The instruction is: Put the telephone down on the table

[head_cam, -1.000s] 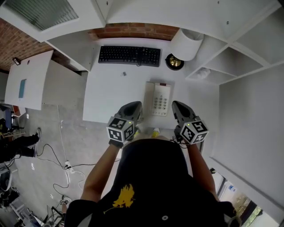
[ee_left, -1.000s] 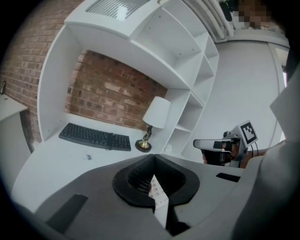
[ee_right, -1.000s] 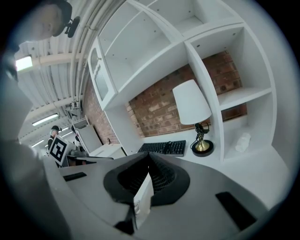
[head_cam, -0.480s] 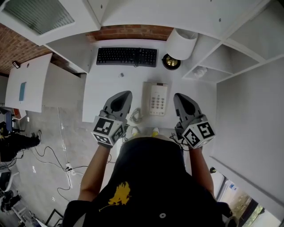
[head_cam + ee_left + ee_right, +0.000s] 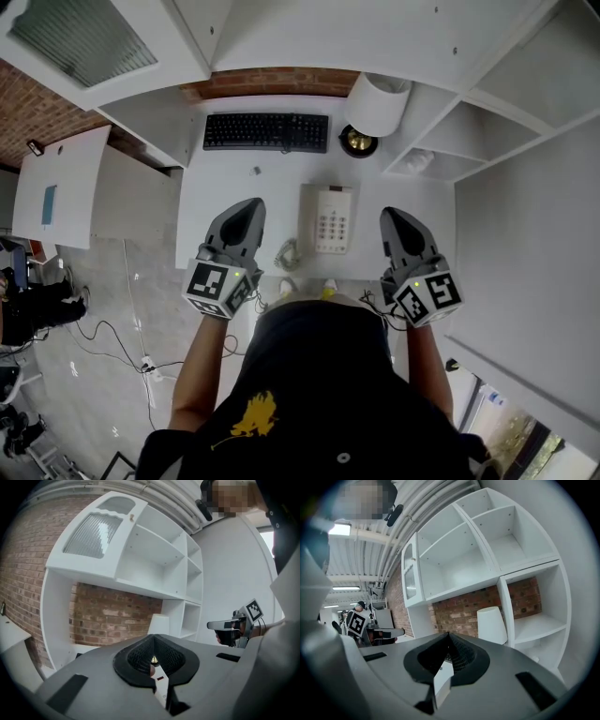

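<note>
Zero grip either side: left claw (image 5: 246,214) and right claw (image 5: 395,219) pinched shut, empty, flanking the telephone (image 5: 333,218). Lying flat on the white surface (image 5: 272,183), near the keyboard (image 5: 265,131).

brick wall (image 5: 272,82), perhaps concrete floor (image 5: 112,309)

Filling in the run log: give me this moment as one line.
telephone: lying on table | left gripper: shut, empty, left of it | right gripper: shut, empty, right of it
</note>
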### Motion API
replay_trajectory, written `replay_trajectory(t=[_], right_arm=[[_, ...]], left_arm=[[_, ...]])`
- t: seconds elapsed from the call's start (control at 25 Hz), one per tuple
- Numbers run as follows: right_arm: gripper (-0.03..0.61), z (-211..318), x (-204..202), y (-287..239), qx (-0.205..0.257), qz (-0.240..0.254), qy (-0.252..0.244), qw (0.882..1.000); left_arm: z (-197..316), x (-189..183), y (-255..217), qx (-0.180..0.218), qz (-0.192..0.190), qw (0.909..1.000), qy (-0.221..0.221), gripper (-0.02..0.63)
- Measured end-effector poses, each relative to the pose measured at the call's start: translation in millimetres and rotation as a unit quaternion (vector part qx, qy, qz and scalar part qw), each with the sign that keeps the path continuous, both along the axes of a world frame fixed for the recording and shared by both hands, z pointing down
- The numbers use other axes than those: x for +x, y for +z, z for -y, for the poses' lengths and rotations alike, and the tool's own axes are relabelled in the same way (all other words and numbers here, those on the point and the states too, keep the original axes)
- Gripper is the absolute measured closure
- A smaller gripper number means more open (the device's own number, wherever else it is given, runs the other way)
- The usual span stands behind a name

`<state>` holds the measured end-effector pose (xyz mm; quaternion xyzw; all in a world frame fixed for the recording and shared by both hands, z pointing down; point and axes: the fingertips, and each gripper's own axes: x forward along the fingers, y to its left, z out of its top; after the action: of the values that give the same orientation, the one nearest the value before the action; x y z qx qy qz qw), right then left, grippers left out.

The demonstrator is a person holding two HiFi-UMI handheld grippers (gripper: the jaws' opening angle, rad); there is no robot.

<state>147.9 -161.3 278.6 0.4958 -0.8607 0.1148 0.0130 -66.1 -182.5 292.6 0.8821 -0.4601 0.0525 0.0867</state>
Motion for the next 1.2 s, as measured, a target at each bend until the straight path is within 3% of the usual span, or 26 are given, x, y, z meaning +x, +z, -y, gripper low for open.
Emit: replay_trajectory(t=[0.6,0.8,1.2], right_arm=[[0.578,-7.5,10.2,-10.1,0.011,-0.016,0.027,0.999],[0.578,-2.0,11.0,-17.0,0.023,-0.047,0.020,0.998],[0.578,-8.7,5.7,-18.9,0.034,-0.069,0.008,0.997]], left_arm=[[-13.3,-9.7,-0.5,0.002,-0.002,1.0000,-0.005,0.597],[-12.4,4.7,-5.7,-0.005,-0.026,0.9996,0.006,0.597],[-39.8,21.4,-9.8,-0.008,-0.021,0.9989,0.042,0.597]])
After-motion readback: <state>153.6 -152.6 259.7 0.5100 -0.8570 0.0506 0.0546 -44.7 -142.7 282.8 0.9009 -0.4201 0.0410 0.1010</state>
